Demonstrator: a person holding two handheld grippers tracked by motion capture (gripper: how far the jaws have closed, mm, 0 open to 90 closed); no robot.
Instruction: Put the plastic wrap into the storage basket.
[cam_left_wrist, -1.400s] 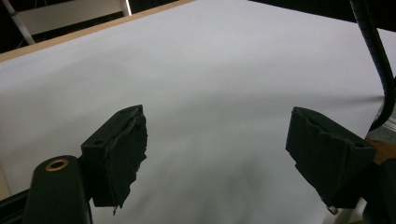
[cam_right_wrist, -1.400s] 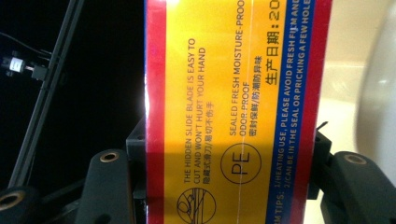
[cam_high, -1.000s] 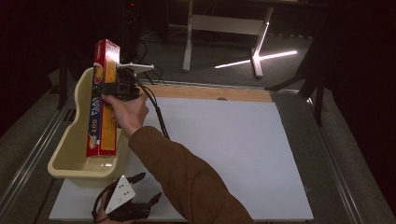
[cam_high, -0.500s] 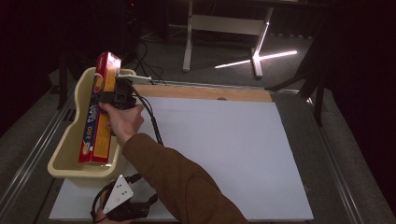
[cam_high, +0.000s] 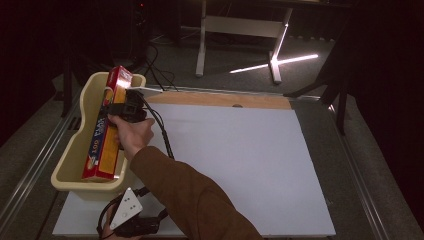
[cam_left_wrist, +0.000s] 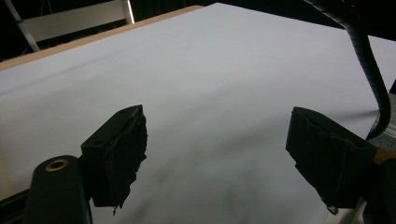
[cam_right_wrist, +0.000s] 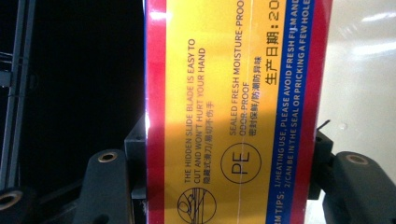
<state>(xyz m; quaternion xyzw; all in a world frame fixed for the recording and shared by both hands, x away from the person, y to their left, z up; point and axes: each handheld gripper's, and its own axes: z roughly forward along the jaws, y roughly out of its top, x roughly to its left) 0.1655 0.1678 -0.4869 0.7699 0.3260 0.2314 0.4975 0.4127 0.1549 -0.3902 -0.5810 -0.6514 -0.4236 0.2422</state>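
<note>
The right gripper (cam_high: 125, 107) is clamping a long red and yellow box of cling film (cam_high: 106, 132), its jaws pressing on the two narrow sides of the box, as the right gripper view is showing with the printed yellow face (cam_right_wrist: 233, 107) standing between them. The box is leaning lengthwise inside a cream plastic tub (cam_high: 70, 160), its near end sitting down by the tub's front wall and its far end tilting up over the back rim. The tub is standing at the left edge of a white sheet (cam_high: 240, 160) covering the table. The left gripper (cam_high: 131, 220) is resting low at the sheet's near edge, close to the tub's front; its jaws are standing wide apart over the bare sheet (cam_left_wrist: 210, 93), holding nothing.
</note>
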